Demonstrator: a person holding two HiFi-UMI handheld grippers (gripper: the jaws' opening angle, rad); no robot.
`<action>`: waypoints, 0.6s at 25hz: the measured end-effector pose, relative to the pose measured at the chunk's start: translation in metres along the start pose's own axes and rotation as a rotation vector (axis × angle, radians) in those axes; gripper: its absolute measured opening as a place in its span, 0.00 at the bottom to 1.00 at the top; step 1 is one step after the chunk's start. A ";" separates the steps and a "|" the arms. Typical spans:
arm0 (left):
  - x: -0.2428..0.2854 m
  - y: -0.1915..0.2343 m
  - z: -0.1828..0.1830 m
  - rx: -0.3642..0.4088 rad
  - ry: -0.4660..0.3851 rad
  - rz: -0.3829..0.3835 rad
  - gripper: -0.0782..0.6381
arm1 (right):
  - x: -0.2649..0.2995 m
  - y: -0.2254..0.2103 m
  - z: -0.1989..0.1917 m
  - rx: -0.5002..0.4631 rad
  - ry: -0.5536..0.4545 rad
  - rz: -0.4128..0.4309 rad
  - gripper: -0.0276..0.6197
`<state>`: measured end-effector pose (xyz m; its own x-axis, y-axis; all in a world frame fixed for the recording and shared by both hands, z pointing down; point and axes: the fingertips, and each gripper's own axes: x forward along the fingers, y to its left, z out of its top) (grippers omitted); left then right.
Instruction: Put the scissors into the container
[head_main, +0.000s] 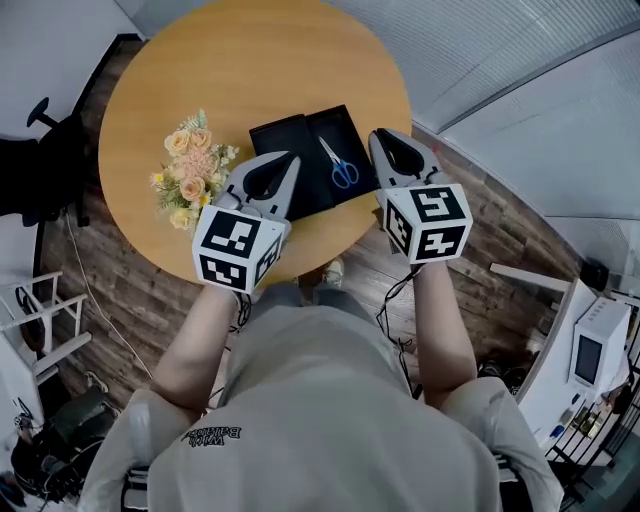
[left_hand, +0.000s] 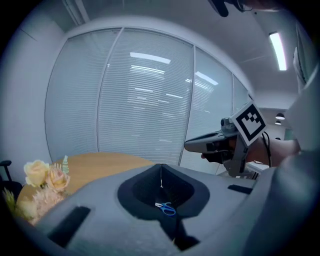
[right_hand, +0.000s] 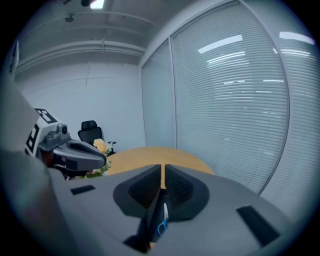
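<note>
Two grippers hover over the near edge of the round table (head_main: 250, 60). The left gripper (head_main: 292, 158) has its jaws pressed together on nothing, and the right gripper (head_main: 379, 136) is pinched closed and empty too. Between them sits one black container (head_main: 285, 135), two compartments side by side. The single pair of blue-handled scissors (head_main: 340, 167) lies flat in the right-hand compartment. One bouquet of flowers (head_main: 190, 170) rests to the left, apart from the container
</note>
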<state>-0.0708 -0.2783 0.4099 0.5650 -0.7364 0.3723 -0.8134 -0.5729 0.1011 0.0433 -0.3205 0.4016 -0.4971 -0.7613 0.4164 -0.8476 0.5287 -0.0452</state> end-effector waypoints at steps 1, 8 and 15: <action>-0.004 -0.002 0.007 0.019 -0.009 -0.001 0.14 | -0.007 0.002 0.009 0.008 -0.020 0.012 0.11; -0.036 -0.018 0.067 0.111 -0.126 0.003 0.14 | -0.051 0.026 0.054 -0.024 -0.133 0.063 0.11; -0.064 -0.043 0.095 0.196 -0.195 0.022 0.14 | -0.100 0.040 0.079 -0.097 -0.219 0.067 0.11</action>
<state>-0.0590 -0.2411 0.2944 0.5791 -0.7939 0.1855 -0.7940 -0.6008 -0.0926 0.0449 -0.2529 0.2866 -0.5892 -0.7808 0.2079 -0.7947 0.6065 0.0257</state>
